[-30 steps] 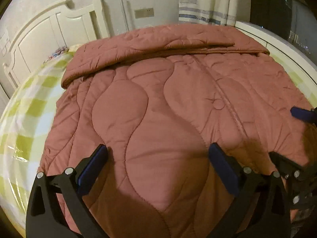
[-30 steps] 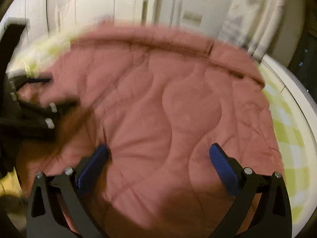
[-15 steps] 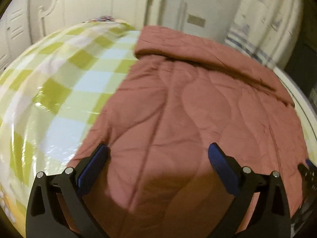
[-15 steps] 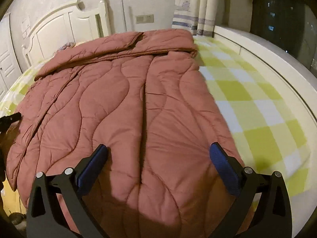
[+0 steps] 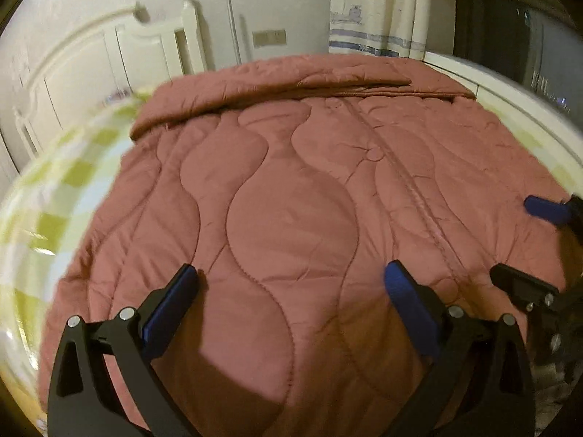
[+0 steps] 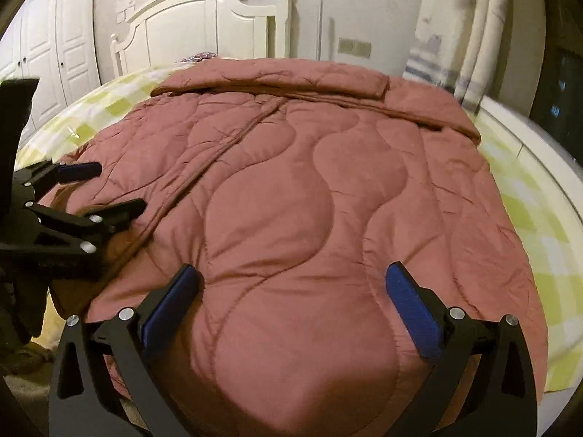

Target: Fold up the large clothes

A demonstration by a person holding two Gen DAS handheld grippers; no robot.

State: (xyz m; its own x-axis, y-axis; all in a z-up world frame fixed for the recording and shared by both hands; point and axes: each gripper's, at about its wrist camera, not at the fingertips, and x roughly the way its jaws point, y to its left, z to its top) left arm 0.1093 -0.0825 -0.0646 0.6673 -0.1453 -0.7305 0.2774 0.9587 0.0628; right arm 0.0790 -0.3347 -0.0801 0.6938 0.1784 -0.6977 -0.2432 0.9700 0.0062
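The pink quilt (image 6: pixel 291 196) lies spread flat over the bed (image 6: pixel 528 189), and only its far edge near the headboard (image 6: pixel 204 22) is turned back in a narrow band, so I judge the folding is just at its start. Both the left tongs (image 5: pixel 289 302) and the right tongs (image 6: pixel 289 302) stand wide over the near edge and hold nothing, so the main folds are still to do.

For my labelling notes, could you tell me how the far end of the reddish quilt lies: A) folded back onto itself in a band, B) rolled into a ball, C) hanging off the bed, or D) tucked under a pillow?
A: the quilt has a doubled-over band across its far end.
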